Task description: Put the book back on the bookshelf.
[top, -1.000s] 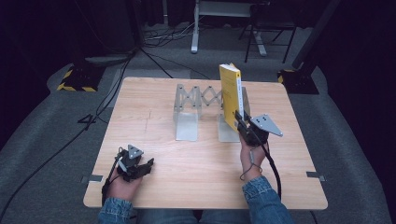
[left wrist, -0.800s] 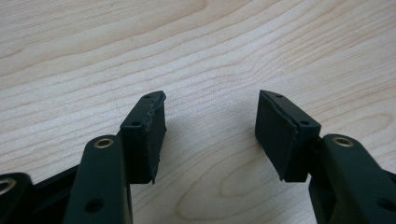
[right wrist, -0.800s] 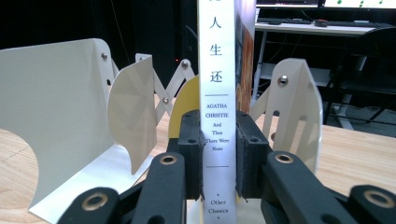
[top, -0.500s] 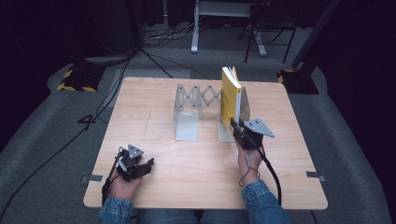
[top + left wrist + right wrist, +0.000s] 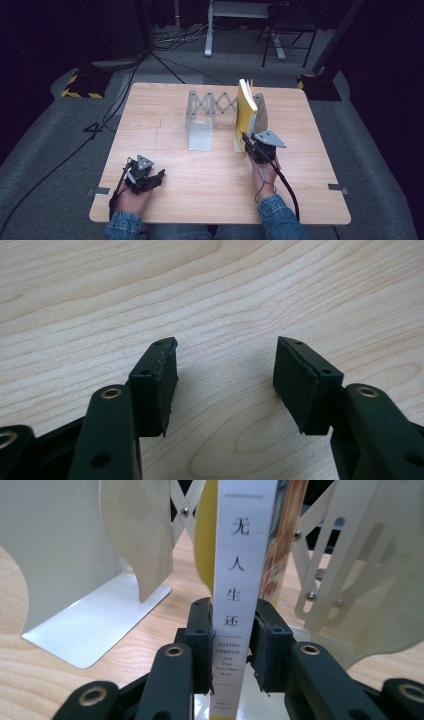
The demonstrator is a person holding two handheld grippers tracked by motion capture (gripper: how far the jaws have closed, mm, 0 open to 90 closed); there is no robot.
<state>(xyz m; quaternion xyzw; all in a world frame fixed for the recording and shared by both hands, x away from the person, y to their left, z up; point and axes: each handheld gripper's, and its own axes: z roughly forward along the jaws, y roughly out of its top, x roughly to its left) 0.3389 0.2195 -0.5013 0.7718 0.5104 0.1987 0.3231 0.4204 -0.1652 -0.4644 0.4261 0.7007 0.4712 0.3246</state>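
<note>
While upright between bookend plates (image 5: 201, 131) — book (image 5: 246, 107) pinched by right hand-held gripper (image 5: 248, 142); left (image 5: 225, 377) agape, empty.

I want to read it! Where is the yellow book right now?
In the high view the yellow book stands upright at the right end of the metal book rack, held at its spine by the right tongs.

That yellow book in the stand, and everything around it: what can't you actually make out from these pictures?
- Book: right gripper view, top and bottom cut by the frame edges; small print low on the spine partly covered by the right gripper.
- Book's foot, high view: hidden behind that gripper, so whether it rests on the expanding bookend rack is unclear.
- Left gripper: high view, jaws too small to judge.
</note>
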